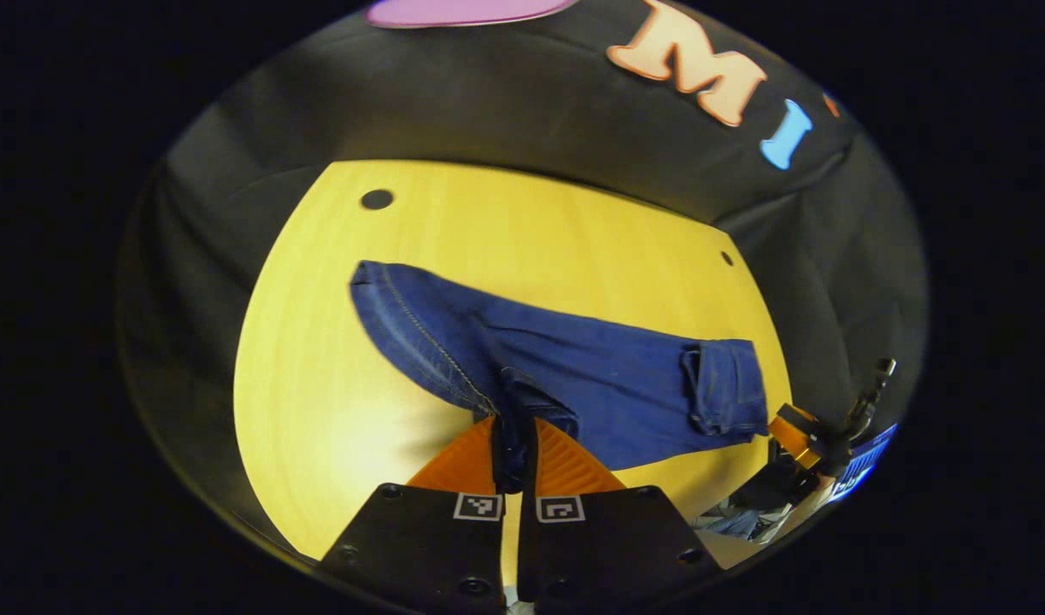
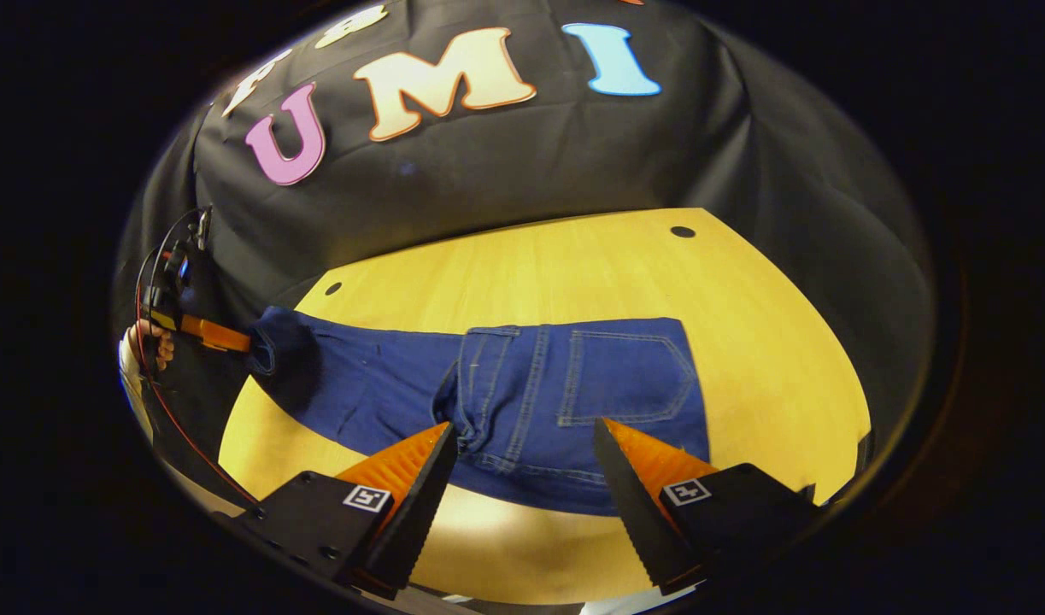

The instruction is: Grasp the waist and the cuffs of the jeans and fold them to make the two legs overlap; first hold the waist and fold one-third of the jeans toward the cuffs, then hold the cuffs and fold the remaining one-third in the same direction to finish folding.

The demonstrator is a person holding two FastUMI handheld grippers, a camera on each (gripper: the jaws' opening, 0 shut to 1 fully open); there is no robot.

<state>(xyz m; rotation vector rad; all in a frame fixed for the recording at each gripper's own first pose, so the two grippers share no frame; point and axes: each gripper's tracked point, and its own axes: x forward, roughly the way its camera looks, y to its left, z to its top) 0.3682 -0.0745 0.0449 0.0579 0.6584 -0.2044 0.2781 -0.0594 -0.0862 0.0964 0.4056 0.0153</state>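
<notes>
Jeans (image 1: 573,376) lie lengthwise across the table (image 1: 317,384), waist third folded; left hand-held gripper (image 1: 513,461) clenched on the cuffs, right hand-held gripper (image 2: 522,461) released, hovering at the folded waist end.

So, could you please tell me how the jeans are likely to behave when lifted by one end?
The jeans will probably hang limp: the end pinched in the left tool already bunches into folds. Likely fairly heavy, since folded layers lie flat on the table. Probably not slippery, given the coarse stitched cloth.
</notes>
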